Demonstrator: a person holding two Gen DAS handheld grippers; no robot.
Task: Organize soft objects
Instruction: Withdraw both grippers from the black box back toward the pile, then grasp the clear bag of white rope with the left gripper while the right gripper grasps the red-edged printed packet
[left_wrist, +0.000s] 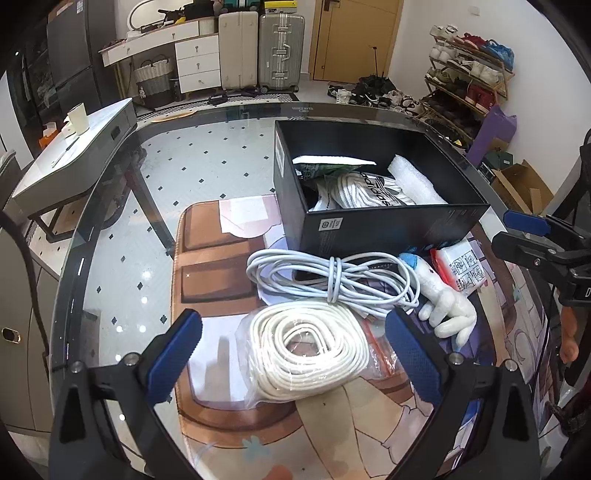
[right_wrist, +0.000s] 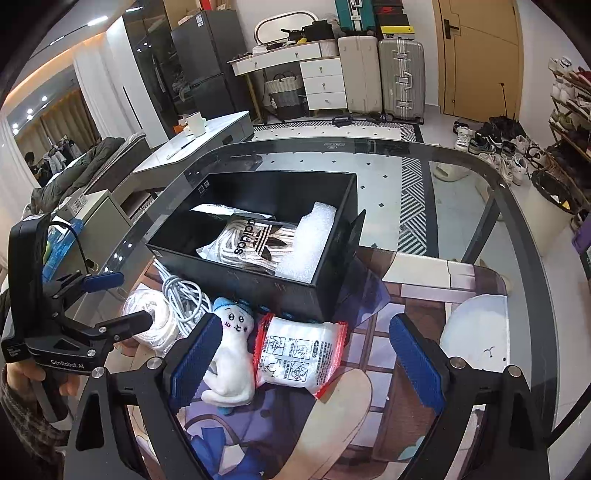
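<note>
Rope coil (left_wrist: 308, 349), one, white and sealed in a clear bag, lies on the counter (left_wrist: 207, 122) directly between the fingers of the left claw (left_wrist: 295, 358). Left claw: jaws spread wide, pads clear of the bag on both sides, nothing gripped.

Cable bundle (left_wrist: 332, 278), one, white, tied at its middle, lies just beyond the coil and touches the box front. Plush toy (right_wrist: 231, 354), one, white with a blue cap, lies right of the cable. Packet (right_wrist: 299, 354), one, white with red edges, lies beside the toy.

Right claw (right_wrist: 303, 358): jaws spread wide, nothing gripped. The toy sits against its left pad; the packet lies between the fingers without contact.

Box (left_wrist: 373, 225), one, black and open-topped, stands behind the four loose items. Contents: one printed bag (right_wrist: 251, 240) with rope inside, one foam sheet (right_wrist: 310, 243) against the right wall, and some partly hidden items at the far-left end.

Obstructions: the box front wall stands directly beyond the cable, toy and packet. The cable crowds the coil's far edge.

Surroundings: two suitcases (left_wrist: 258, 51), one shoe rack (left_wrist: 469, 77), one side table (left_wrist: 74, 155).
</note>
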